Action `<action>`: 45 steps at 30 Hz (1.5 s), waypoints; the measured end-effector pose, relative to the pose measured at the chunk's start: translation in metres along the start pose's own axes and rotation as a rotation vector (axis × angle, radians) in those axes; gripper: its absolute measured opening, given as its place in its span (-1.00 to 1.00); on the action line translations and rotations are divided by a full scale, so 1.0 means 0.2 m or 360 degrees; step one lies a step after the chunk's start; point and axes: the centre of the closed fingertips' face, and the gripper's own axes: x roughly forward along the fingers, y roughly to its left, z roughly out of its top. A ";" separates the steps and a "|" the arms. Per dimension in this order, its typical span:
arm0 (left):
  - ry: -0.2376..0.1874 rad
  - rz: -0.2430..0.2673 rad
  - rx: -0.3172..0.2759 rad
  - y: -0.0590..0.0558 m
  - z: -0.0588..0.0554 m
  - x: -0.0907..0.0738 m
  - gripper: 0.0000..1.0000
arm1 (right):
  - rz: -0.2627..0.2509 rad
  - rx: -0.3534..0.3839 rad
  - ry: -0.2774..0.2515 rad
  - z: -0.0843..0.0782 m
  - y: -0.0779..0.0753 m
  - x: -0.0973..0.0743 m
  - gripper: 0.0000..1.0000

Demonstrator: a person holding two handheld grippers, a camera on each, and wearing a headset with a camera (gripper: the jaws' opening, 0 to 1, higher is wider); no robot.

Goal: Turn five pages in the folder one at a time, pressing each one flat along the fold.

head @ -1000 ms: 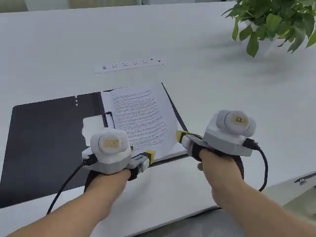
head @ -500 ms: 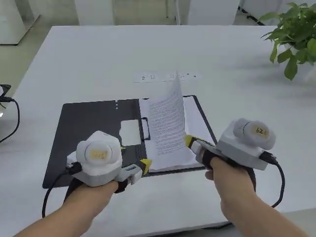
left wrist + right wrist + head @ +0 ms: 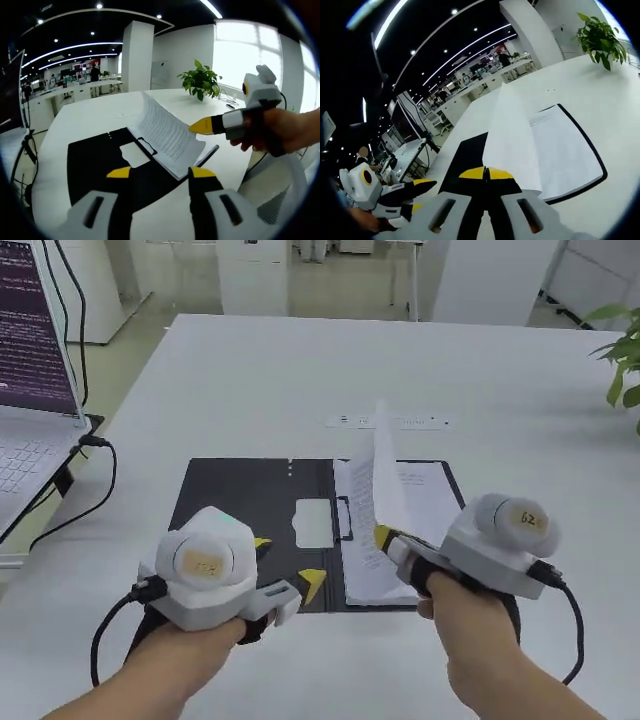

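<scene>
A black folder [image 3: 240, 510] lies open on the white table, its left cover bare and a stack of printed pages [image 3: 430, 495] on its right side. One page [image 3: 383, 475] stands nearly upright over the stack. My right gripper [image 3: 383, 537] is shut on that page's lower edge; in the right gripper view the page [image 3: 512, 135] rises from between the closed yellow tips [image 3: 485, 173]. My left gripper [image 3: 288, 562] hovers open over the folder's near edge, holding nothing. In the left gripper view its own tips [image 3: 160, 172] stand apart, and the right gripper [image 3: 210, 126] holds the page [image 3: 160, 125] ahead.
An open laptop [image 3: 30, 360] sits at the far left with a black cable [image 3: 90, 490] trailing toward the folder. A white power strip [image 3: 390, 422] lies just beyond the folder. A potted plant [image 3: 625, 350] stands at the right edge. The table's near edge is close to my hands.
The right gripper has lifted the top page from lying flat to standing on edge and swung it leftward. The left gripper has moved left off the pages. The head camera has tilted up.
</scene>
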 end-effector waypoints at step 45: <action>-0.0014 0.0329 -0.0150 0.42 -0.22 -0.50 -0.21 | 0.0076 -0.0431 0.0626 -0.67 0.39 0.58 -1.00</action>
